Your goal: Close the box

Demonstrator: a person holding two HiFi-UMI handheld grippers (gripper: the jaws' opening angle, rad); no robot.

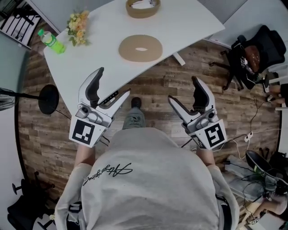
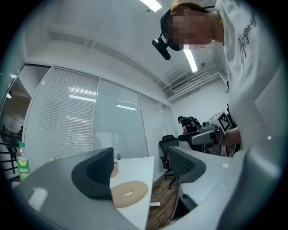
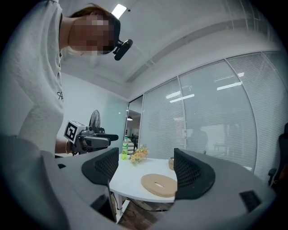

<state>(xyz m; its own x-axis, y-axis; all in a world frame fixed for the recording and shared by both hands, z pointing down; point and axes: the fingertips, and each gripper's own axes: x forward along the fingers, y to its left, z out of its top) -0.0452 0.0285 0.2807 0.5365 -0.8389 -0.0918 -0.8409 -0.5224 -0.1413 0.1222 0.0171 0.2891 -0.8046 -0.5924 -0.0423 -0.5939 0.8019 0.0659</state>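
A round tan box [image 1: 143, 7] stands open at the far edge of the white table [image 1: 189, 22]. Its flat round lid [image 1: 140, 48], with a slot in the middle, lies on the table nearer to me. Both grippers hang over the wooden floor, short of the table's near edge. My left gripper [image 1: 113, 83] is open and empty, and so is my right gripper [image 1: 183, 89]. In the left gripper view the lid [image 2: 129, 193] shows between the open jaws. In the right gripper view the lid [image 3: 158, 184] and the box [image 3: 171, 162] lie ahead.
A bunch of yellow flowers [image 1: 78, 27] and a green bottle [image 1: 51, 42] sit at the table's left end. A fan's round base [image 1: 47, 99] stands on the floor at the left. A black office chair [image 1: 252, 54] and cables [image 1: 245, 137] are at the right.
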